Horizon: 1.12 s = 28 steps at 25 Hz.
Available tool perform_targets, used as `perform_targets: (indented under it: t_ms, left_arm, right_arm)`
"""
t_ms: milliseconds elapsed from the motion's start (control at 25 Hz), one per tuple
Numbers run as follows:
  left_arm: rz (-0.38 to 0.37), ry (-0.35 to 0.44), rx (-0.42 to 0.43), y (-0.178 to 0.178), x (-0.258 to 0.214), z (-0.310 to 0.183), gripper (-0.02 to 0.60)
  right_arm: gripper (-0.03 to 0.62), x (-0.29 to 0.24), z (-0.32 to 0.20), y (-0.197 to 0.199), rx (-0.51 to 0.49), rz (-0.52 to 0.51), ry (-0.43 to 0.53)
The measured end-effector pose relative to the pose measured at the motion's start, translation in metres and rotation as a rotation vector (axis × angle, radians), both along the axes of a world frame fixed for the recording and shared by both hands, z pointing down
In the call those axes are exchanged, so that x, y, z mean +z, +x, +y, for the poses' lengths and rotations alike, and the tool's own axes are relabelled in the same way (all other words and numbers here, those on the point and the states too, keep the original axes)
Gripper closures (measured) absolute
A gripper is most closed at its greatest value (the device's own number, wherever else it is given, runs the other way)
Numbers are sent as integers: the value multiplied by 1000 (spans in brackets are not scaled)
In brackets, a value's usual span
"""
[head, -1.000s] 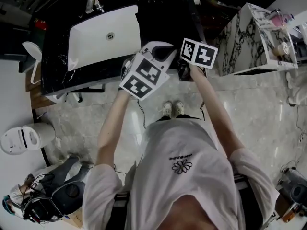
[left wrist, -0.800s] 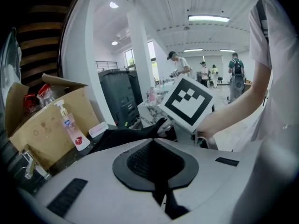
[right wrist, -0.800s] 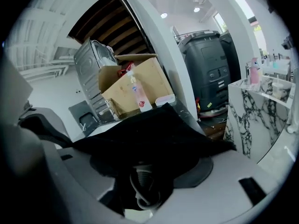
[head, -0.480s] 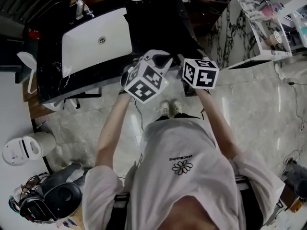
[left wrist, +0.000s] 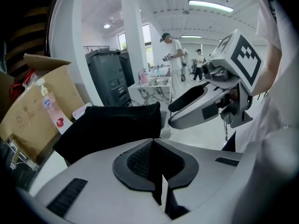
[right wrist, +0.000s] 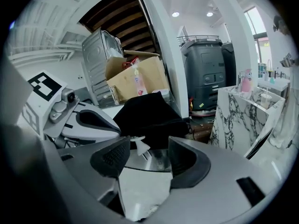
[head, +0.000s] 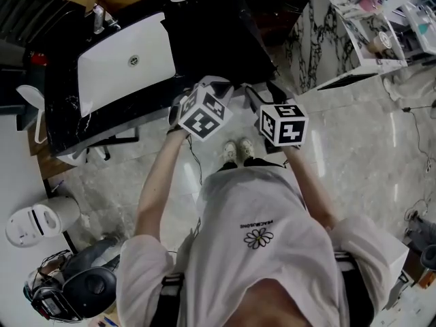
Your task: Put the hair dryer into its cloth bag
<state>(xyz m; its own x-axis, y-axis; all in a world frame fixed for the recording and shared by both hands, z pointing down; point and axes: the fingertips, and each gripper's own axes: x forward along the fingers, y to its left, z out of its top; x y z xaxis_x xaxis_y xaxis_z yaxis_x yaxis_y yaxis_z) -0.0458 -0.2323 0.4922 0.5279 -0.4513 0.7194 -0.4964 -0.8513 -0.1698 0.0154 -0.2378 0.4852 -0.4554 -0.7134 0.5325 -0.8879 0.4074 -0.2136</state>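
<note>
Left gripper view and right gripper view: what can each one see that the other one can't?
Only the left gripper view shows people standing far back, and the right gripper from the side. Only the right gripper view shows the left gripper and a small white part just past its own open jaws. Both show the black bag, the cardboard box, the pump bottle, the tall grey bin and the marble stand.

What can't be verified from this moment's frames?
- The hair dryer: cannot be picked out in any view.
- Mouth of the cloth bag: both gripper views show only a black mass.
- Head view: the marker cubes cover both grippers' jaws, and the bag merges with the black counter.
</note>
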Motion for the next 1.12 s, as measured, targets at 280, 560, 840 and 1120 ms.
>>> perform_targets:
  t_ms: [280,560,840,1120]
  left_arm:
    - [-17,-28,-18,-4,16,2,565]
    - [22,-35,-64,-6,17,1,563]
    - [195,-2,-153,-8,-34,-1,480]
    - [440,204,-335,-36,-147,-31,480]
  right_arm:
    - [347,11,19,10,7,0,-45]
    - [345,8,25,13,12,5,-37]
    - [347,-41,6,15,14,11,98]
    - [352,-143,-38,8,29,-2,382]
